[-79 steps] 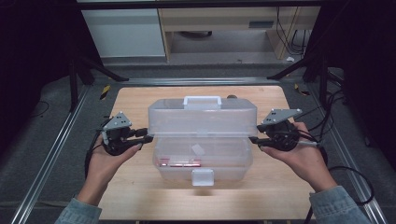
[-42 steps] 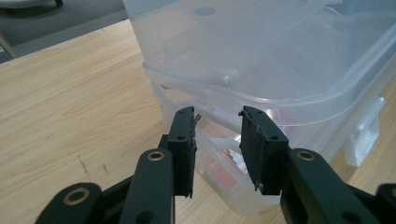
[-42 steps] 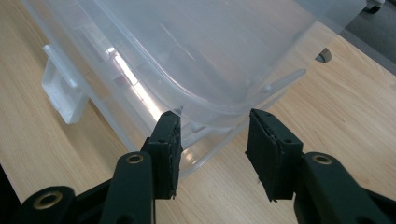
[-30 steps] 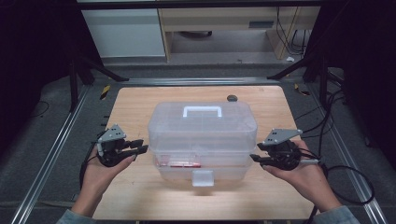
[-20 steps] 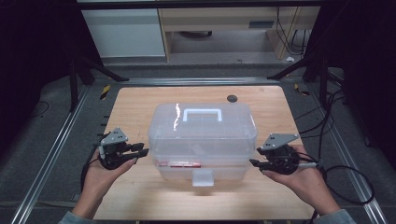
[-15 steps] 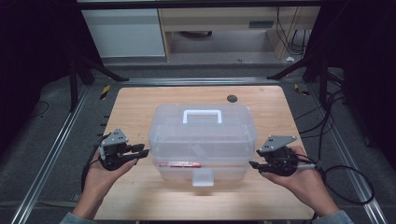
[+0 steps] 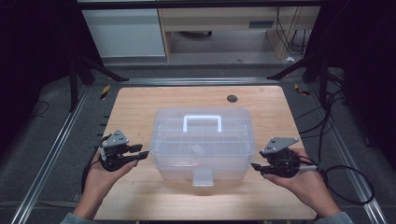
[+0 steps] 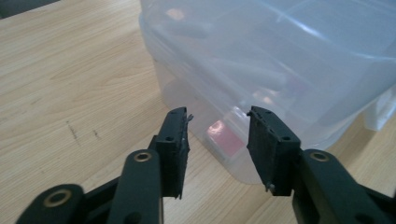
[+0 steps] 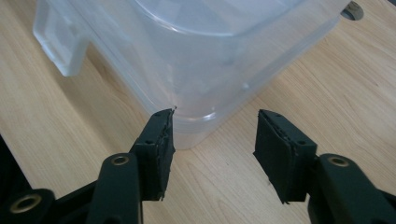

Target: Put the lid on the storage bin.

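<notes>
So you've got the wooden surface [image 7: 140, 112] with the clear plastic storage box [image 7: 203, 142] sitting about in the middle, a bit toward the near edge, lid down, white handle [image 7: 202, 122] on top and the front latch [image 7: 202, 177] facing you. Something reddish shows through its wall in the left gripper view. Your left gripper [image 7: 140, 153] is just beside the box's left side, jaws spread with nothing between them. Your right gripper [image 7: 258, 167] is just off the box's near right corner, jaws spread too, not gripping anything. There's a small dark round grommet [image 7: 232, 98] near the surface's far edge.
</notes>
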`<state>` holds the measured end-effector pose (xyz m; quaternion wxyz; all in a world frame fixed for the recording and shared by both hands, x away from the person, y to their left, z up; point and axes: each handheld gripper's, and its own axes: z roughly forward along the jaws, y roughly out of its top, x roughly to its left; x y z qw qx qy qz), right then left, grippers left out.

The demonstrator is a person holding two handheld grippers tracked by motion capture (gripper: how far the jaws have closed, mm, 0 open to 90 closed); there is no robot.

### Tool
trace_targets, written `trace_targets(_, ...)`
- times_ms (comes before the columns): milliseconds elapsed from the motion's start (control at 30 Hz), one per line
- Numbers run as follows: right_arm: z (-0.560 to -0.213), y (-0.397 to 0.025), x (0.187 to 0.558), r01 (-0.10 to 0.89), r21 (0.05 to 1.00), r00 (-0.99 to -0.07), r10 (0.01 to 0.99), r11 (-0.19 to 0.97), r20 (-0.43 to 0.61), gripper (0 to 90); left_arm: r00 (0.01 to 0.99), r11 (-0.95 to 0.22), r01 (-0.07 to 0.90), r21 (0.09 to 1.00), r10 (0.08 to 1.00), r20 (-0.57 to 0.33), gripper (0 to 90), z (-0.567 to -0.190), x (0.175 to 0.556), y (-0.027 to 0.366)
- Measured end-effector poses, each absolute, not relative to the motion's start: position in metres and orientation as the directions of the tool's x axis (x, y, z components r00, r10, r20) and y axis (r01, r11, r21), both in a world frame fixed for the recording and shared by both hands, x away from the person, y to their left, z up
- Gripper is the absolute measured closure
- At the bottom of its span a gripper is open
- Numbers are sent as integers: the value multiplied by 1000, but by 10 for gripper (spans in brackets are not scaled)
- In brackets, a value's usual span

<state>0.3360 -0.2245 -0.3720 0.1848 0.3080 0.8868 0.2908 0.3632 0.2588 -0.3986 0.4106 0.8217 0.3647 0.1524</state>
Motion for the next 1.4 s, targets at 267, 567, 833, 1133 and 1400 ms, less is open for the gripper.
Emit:
trace_targets(267,-376,-231,340,458,623,-715,679,634,-166,383,658,-404,488,773,753,-22,440,-403,366,263)
trace_targets(567,-382,-238,346,497,607,-671,718,621,-185,277,585,-403,545,735,811,12,188,-413,374,269)
trace_targets(833,-387,-245,352,541,592,-630,754,598,-186,236,554,-399,578,712,833,18,103,-422,380,273)
trace_targets(1133,-398,-259,366,608,591,-544,820,531,-177,218,528,-400,616,679,849,21,73,-436,389,278)
trace_targets(1400,-411,-273,383,649,600,-473,866,467,-162,260,525,-408,636,655,851,20,60,-447,399,281)
